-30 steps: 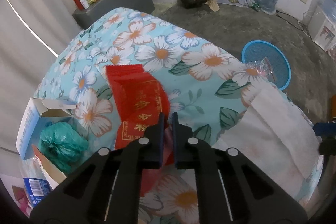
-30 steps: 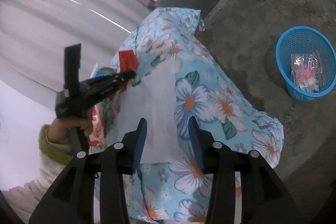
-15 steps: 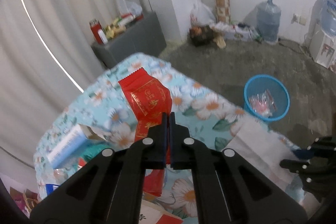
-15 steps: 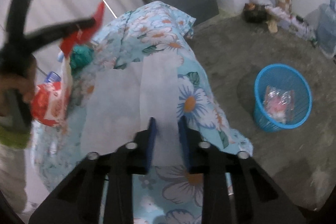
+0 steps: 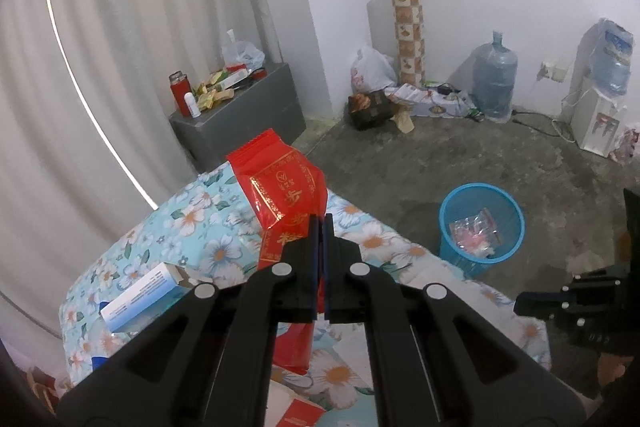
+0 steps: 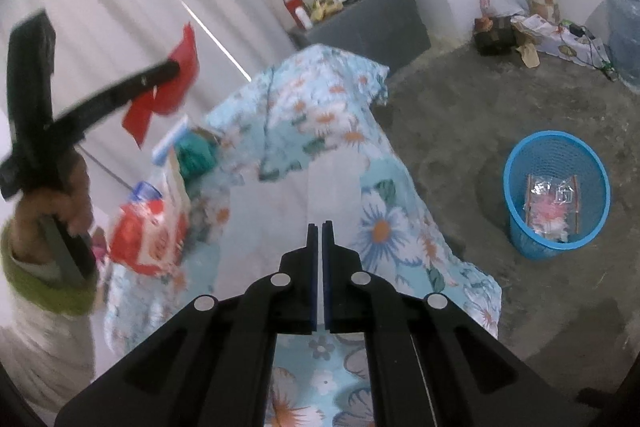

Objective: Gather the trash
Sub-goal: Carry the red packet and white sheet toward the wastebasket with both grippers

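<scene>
Left gripper [image 5: 319,223] clamped on red snack packet [image 5: 280,191], packet held up in the air above the floral tablecloth [image 5: 192,223]. Right gripper [image 6: 320,231] has jaws together on the near edge of a white tissue sheet [image 6: 280,211] draped over the cloth. Blue trash basket [image 6: 556,187] sits on the concrete floor to the right, well apart from the table, with a clear wrapper [image 6: 552,203] inside. White-blue carton [image 5: 148,291] lies at left on the cloth.
</scene>
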Motion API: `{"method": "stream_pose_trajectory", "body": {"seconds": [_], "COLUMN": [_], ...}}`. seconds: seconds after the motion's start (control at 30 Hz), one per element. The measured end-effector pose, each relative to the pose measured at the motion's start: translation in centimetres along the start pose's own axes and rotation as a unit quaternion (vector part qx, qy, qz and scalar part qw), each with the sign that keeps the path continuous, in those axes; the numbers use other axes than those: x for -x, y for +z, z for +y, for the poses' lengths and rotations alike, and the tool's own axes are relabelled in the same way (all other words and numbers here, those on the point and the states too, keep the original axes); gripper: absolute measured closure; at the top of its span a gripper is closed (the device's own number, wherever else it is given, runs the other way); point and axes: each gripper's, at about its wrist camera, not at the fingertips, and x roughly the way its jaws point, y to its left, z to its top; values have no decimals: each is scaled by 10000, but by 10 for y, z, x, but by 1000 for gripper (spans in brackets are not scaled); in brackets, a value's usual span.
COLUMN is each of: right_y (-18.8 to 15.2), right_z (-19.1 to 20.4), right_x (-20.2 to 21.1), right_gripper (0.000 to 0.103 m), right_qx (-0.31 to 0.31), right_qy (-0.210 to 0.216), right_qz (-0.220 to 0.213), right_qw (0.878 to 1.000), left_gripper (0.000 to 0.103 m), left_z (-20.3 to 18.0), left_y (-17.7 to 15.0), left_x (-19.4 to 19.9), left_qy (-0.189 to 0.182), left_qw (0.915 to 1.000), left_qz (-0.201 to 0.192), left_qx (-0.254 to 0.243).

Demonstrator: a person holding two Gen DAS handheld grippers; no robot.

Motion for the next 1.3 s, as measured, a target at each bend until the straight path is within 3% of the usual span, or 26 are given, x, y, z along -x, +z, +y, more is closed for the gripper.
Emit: {"method": "stream_pose_trajectory", "body": {"seconds": [0.4, 0.7, 0.8, 1.03, 1.17, 1.3], "right_y": [18, 21, 21, 25, 31, 32], "right_z": [-42, -96, -117, -179, -221, -255], "right_x": [48, 86, 96, 105, 90, 71], "right_gripper": [101, 101, 101, 101, 101, 101], "right_qx": [-560, -1083, -1252, -1750, -2109, -2475], "right_qy": [-252, -604, -771, -1088, -1066, -1048], "right_qz": [-663, -1125, -1256, -1393, -1283, -1144], "right_qw": [9959, 9859, 9811, 9686, 9632, 9564], "left_gripper": [103, 103, 103, 103, 103, 103], "left_z": [-52, -120, -141, -191, -219, -246], "left_y": [13, 31, 39, 54, 54, 54], "left_x": [-2, -26, -42, -115, -162, -209], "left_qy": [-736, -1657, -2079, -3160, -3518, -3600], "left_qw": [9972, 9858, 9776, 9422, 9229, 9130], "left_qz": [-72, 63, 239, 1100, 1537, 1884], "left_qx": [-104, -254, -230, 150, 302, 369]}}
